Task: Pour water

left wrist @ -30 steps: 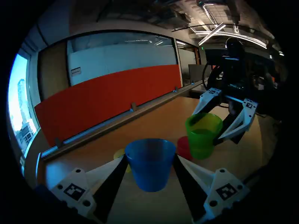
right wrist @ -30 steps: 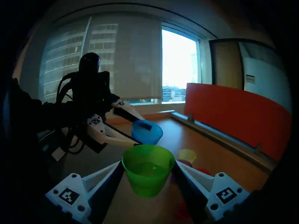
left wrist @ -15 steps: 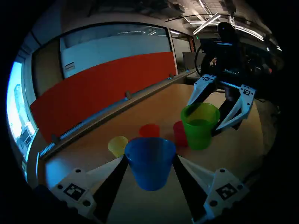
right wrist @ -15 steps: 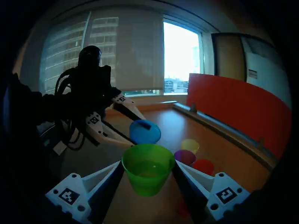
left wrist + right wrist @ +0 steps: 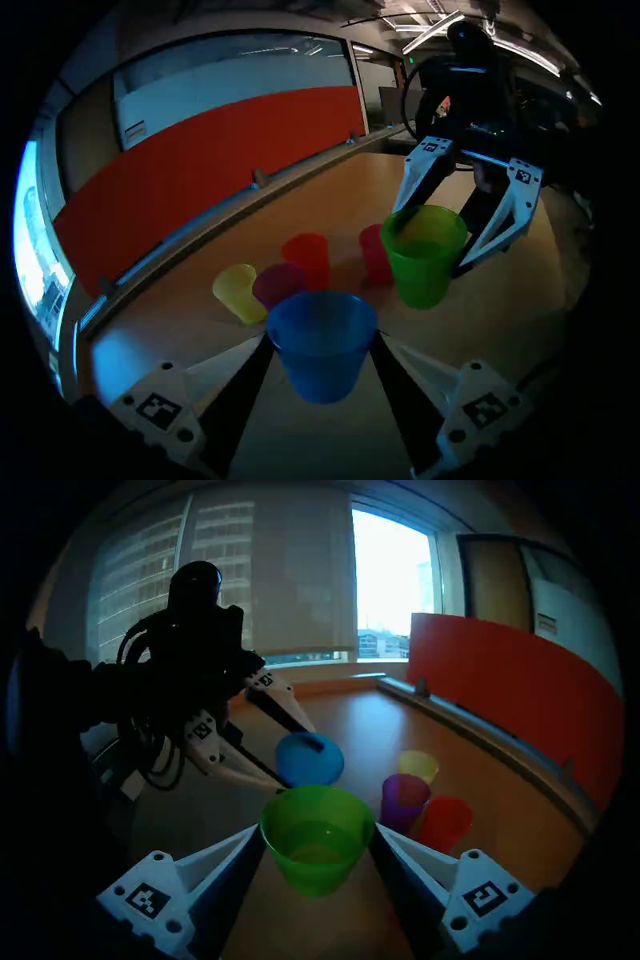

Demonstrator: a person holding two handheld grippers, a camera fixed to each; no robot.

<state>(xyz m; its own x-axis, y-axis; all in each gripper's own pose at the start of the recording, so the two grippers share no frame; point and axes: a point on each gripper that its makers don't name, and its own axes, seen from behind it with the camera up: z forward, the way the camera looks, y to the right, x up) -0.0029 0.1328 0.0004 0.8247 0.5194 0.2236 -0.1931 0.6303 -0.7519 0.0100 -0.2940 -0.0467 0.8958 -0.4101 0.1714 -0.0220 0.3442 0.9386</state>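
Observation:
In the left gripper view my left gripper [image 5: 322, 352] is shut on a blue cup [image 5: 322, 344], held upright above the wooden table [image 5: 336, 200]. Farther off, the right gripper [image 5: 436, 228] holds a green cup [image 5: 422, 254]. In the right gripper view my right gripper [image 5: 318, 852] is shut on that green cup [image 5: 317, 850], which has water in its bottom. Beyond it the left gripper [image 5: 276, 748], in a dark-sleeved hand, holds the blue cup [image 5: 310, 759] with its rim close to the green cup's far edge.
Yellow [image 5: 237, 292], purple [image 5: 277, 283], orange [image 5: 309, 258] and red [image 5: 373, 253] cups stand grouped on the table. Yellow [image 5: 418, 765], purple [image 5: 403, 800] and orange [image 5: 442, 822] cups sit right of the green cup. A red partition [image 5: 200, 168] runs along the table's far edge.
Both cameras have tilted down over the second, bringing the cluster of small cups on the table into sight. Both cups stay gripped and upright; the blue and green cups have drawn closer.

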